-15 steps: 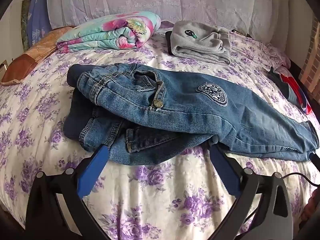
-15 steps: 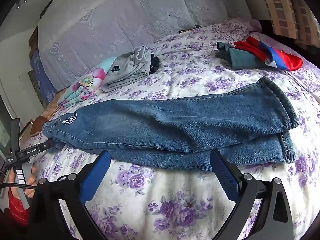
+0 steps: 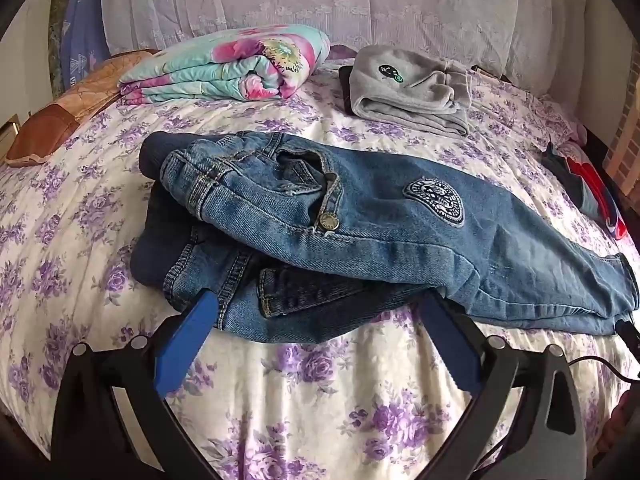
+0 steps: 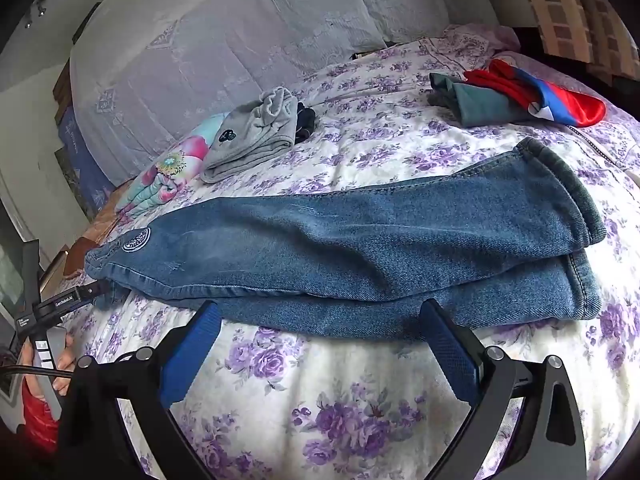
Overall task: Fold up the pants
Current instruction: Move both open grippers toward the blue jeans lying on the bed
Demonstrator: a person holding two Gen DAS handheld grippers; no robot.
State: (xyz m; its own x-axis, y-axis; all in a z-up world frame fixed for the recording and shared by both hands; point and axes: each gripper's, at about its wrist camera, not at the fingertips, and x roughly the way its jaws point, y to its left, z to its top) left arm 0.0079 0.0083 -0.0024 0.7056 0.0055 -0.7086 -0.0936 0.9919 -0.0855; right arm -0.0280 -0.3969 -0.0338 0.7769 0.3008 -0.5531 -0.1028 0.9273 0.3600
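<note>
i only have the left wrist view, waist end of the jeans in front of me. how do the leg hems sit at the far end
Observer: In the right wrist view one leg of the jeans lies on top of the other, and the lower leg's hem sticks out a little past the upper one.
Operator: is the right gripper on the fabric yet
Observer: No. The right gripper has its jaws open at the near edge of the legs, holding nothing.
Operator: that red thing at my right edge, what is it
Observer: A red and blue garment lying on a grey-green one, beyond the hems and apart from the jeans.
</note>
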